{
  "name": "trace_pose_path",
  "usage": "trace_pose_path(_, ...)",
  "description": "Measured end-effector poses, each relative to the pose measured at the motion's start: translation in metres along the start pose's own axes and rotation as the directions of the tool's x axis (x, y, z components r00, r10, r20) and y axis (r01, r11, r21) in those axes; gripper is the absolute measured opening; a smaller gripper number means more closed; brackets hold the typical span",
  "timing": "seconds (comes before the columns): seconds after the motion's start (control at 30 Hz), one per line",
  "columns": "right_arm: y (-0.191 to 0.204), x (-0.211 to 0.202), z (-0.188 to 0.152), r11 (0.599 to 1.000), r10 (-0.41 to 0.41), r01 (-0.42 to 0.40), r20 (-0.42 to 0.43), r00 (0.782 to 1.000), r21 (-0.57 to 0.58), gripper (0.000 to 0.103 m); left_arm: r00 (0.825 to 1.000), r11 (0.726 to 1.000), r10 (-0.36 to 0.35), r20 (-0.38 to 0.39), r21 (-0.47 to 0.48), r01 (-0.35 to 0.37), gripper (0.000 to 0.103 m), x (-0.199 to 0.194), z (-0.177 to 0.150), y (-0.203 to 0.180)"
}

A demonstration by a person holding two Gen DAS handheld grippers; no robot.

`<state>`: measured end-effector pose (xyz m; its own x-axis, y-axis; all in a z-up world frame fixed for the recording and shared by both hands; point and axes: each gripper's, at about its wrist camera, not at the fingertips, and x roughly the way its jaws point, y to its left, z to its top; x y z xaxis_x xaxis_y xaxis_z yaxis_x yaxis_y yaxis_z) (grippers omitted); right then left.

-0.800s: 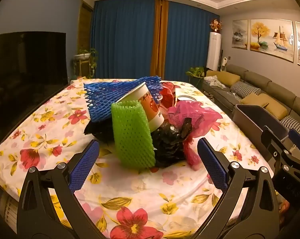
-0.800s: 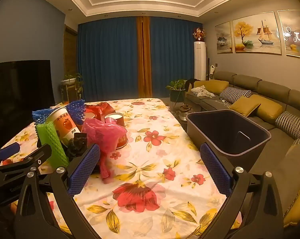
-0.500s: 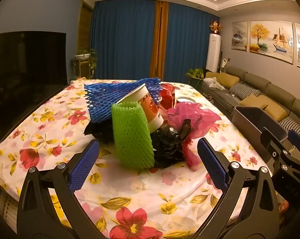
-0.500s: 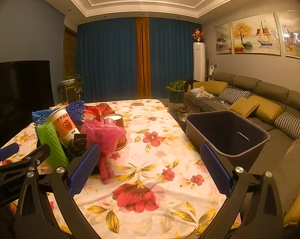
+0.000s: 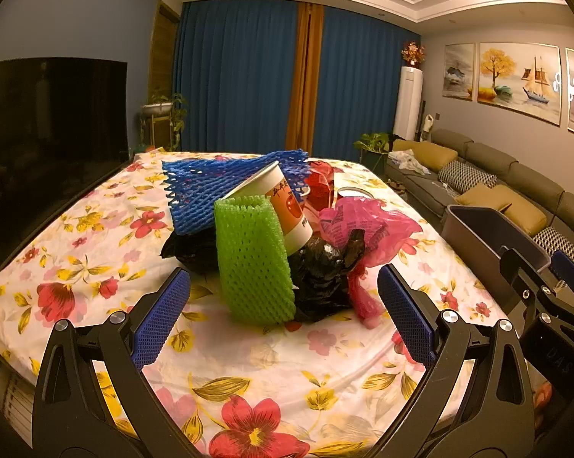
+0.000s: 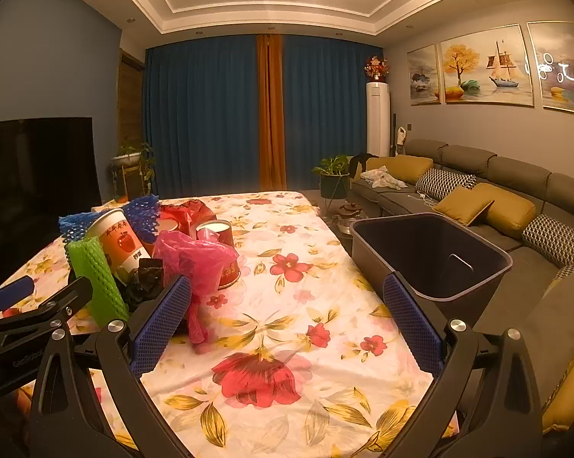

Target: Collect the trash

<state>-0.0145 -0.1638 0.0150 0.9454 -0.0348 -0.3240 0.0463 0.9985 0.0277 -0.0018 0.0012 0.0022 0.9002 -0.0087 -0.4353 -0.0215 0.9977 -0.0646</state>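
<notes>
Trash pile [image 5: 264,236] — bin [image 6: 432,259] alongside

Trash pile sits bunched on the table's left half: green foam net [image 5: 253,263] in front, black bag [image 5: 321,282] and pink bag [image 5: 367,225] just right of it. Bare cloth [image 6: 306,294] runs clear between pile and bin [image 6: 432,255] at the right edge.

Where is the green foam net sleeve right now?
In the left wrist view, the green foam net sleeve stands on the table just ahead of the open left gripper, against the paper cup.
</notes>
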Motion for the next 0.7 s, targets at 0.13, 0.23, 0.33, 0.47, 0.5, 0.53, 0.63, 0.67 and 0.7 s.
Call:
trace_pose_path(0.13, 0.0013, 0.0011, -0.0004, 1.000, -0.011, 0.011, 0.002, 1.000, 0.003, 0.098, 1.000, 1.000, -0.002, -0.001, -0.001, 0.002, 0.097, 0.0000, 0.0002, 0.0002)
trace_pose_path(0.23, 0.0012, 0.0012, 0.0002, 1.000, -0.015, 0.015, 0.004, 1.000, 0.006, 0.098, 1.000, 1.000, -0.002, 0.000, -0.001, 0.002, 0.097, -0.0001, 0.0001, 0.0003)
trace_pose_path(0.33, 0.0014, 0.0010, -0.0003, 1.000, -0.017, 0.017, 0.006, 1.000, 0.006, 0.098, 1.000, 1.000, -0.003, 0.000, -0.002, 0.003, 0.097, -0.0001, 0.0003, 0.0007)
trace_pose_path(0.47, 0.0010, 0.0010, 0.0000, 1.000, -0.017, 0.017, 0.006, 1.000, 0.007, 0.098, 1.000, 1.000, -0.003, 0.000, -0.003, 0.003, 0.097, -0.0001, 0.0003, 0.0009)
trace_pose_path(0.5, 0.0009, 0.0006, -0.0002, 1.000, -0.017, 0.016, 0.007, 1.000, 0.007, 0.098, 1.000, 1.000, -0.003, -0.001, -0.004, 0.003, 0.097, 0.0000, 0.0003, 0.0008)
trace_pose_path(0.53, 0.0010, 0.0007, -0.0002, 1.000, -0.018, 0.018, 0.007, 1.000, 0.007, 0.098, 1.000, 1.000, -0.002, -0.001, -0.003, 0.002, 0.097, 0.0001, 0.0004, 0.0007)
trace_pose_path(0.63, 0.0014, 0.0002, -0.0001, 1.000, -0.018, 0.017, 0.008, 1.000, 0.007, 0.098, 1.000, 1.000, -0.003, 0.000, -0.003, 0.003, 0.097, -0.0001, 0.0002, 0.0009)
trace_pose_path(0.67, 0.0015, 0.0003, 0.0000, 1.000, -0.018, 0.018, 0.008, 1.000, 0.007, 0.098, 1.000, 1.000, -0.003, 0.000, -0.003, 0.003, 0.097, -0.0001, 0.0002, 0.0009)
trace_pose_path(0.7, 0.0011, 0.0000, 0.0001, 1.000, -0.018, 0.018, 0.008, 1.000, 0.007, 0.098, 1.000, 1.000, -0.003, 0.000, -0.004, 0.003, 0.097, 0.0000, 0.0002, 0.0008)
